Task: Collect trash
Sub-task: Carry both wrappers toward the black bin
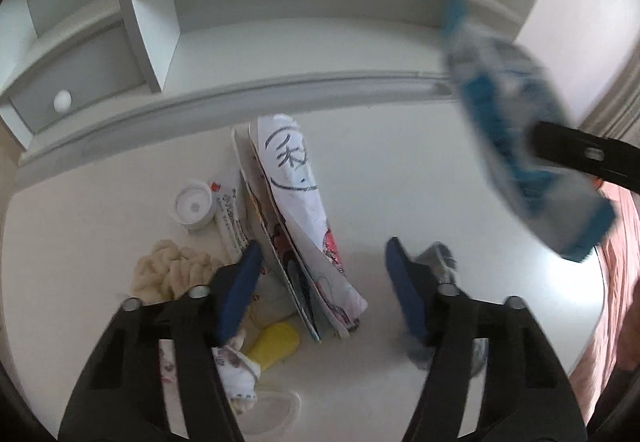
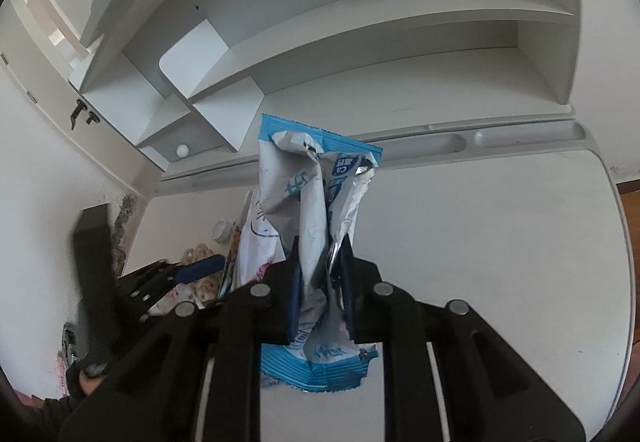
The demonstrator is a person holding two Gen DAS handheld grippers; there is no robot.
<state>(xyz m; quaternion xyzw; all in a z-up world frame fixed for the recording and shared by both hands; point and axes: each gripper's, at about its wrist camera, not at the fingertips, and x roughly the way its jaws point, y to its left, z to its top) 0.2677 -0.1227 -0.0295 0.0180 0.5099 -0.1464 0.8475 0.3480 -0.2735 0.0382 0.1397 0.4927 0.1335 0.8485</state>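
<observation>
My right gripper (image 2: pixel 320 274) is shut on a crumpled blue and white snack wrapper (image 2: pixel 316 185) and holds it above the white desk (image 2: pixel 500 242). The same wrapper (image 1: pixel 516 121) shows blurred at the right of the left wrist view, pinched by a right finger (image 1: pixel 580 153). My left gripper (image 1: pixel 324 274) is open and empty, hovering over a pile of trash: a drawn-on paper booklet (image 1: pixel 296 201) standing on edge, a white tube with a flip cap (image 1: pixel 208 209), a cream crumpled cloth (image 1: pixel 168 274), a yellow piece (image 1: pixel 276 342). A grey scrap (image 1: pixel 438 258) lies by its right finger.
A white shelf unit (image 1: pixel 280 21) with a small drawer and round knob (image 1: pixel 62 100) stands along the desk's back edge. A grooved pen tray (image 2: pixel 520 135) runs in front of it. Pink fabric (image 1: pixel 624 262) lies beyond the desk's right edge.
</observation>
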